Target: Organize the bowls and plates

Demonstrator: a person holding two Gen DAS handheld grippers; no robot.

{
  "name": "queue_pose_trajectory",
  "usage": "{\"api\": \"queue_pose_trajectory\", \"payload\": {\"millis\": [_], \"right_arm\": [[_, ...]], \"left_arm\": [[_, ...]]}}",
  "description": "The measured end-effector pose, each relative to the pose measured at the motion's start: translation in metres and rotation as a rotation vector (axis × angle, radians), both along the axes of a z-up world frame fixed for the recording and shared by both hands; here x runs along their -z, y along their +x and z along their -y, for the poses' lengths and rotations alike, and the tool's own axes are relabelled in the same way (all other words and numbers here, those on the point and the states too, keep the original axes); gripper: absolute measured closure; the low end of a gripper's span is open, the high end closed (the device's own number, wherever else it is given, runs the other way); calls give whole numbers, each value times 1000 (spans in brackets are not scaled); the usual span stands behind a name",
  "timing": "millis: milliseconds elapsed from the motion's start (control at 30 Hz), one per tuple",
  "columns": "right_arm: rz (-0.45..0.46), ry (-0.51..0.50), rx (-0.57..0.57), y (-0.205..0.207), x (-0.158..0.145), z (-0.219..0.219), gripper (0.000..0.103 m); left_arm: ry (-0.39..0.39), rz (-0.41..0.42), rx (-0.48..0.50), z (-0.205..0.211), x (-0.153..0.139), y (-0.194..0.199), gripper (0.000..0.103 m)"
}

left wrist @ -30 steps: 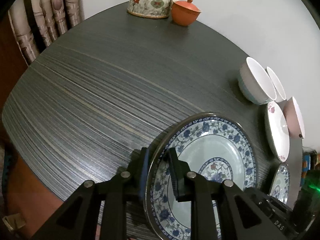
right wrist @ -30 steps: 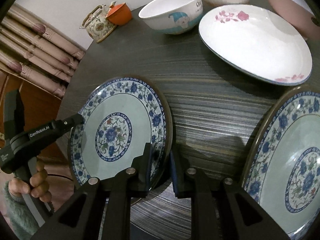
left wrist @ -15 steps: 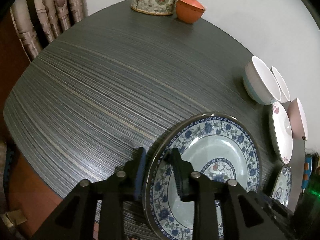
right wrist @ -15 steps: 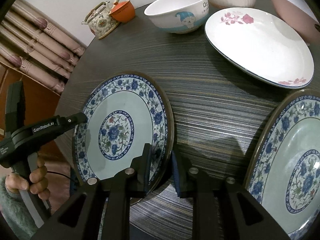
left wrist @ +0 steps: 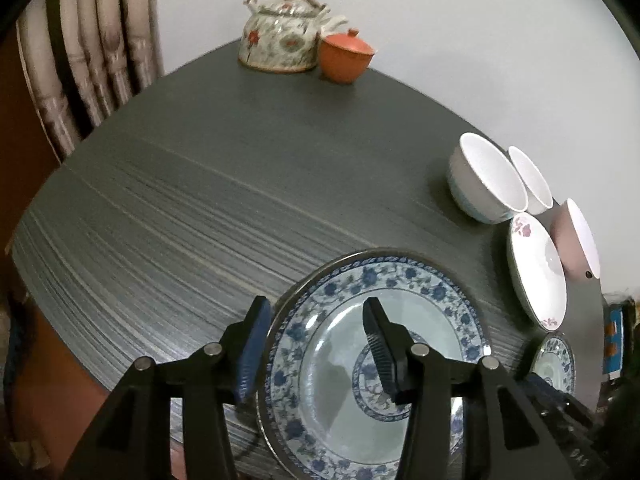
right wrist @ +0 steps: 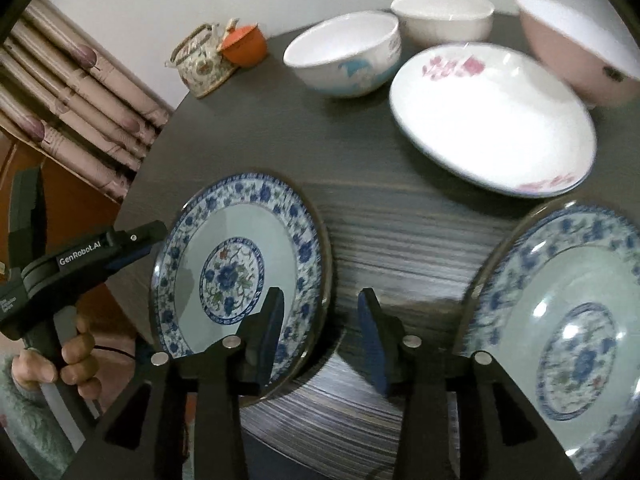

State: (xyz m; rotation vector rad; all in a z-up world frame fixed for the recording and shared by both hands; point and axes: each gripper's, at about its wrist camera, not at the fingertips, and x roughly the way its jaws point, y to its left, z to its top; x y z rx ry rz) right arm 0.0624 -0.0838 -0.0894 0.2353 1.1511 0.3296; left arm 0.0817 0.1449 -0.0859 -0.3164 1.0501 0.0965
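The blue-patterned plate (left wrist: 384, 364) lies flat on the dark striped table (left wrist: 240, 184) at its near edge, face up. Being round, it shows no long axis.

Left gripper (left wrist: 316, 344): jaws spread wide, straddling the plate's left rim, one finger outside the rim and the other over the plate's well. Whether either pad touches the plate cannot be told. In the right wrist view this gripper (right wrist: 160, 236) reaches in from the left, with a hand (right wrist: 60, 356) wrapped on its grip.

Right gripper (right wrist: 320, 328): jaws spread, straddling the plate's right rim (right wrist: 324, 264), holding nothing.

A second blue-patterned plate (right wrist: 560, 340) lies flat to the right, apart from the first. Beyond it sits a white plate with pink flowers (right wrist: 492, 120), then a white bowl with blue print (right wrist: 344, 56), a plain white bowl (right wrist: 442, 18) and a pink bowl (right wrist: 580, 48). At the far edge stand a floral teapot (left wrist: 280, 36) and an orange lidded cup (left wrist: 346, 58), touching.
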Motion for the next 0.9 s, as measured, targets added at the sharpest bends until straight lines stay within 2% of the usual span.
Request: {"api": "queue_pose_trajectory", "payload": {"millis": [200,500,733,900], "right_arm": [[48,-19,36,-10,-17,25,66],[128,-77,53,-33,-36,63,66],[170,-153,68,-54,-47,103,66],[164,-170,107,-63,-47,135,66]], "left_arm": [[73,61,32,22,-9,-6,54],[130,109,170,74,-12,-17,54],[85,83,265,109,-11,-35,54],[11,45,310,134,-11,-41,54]]}}
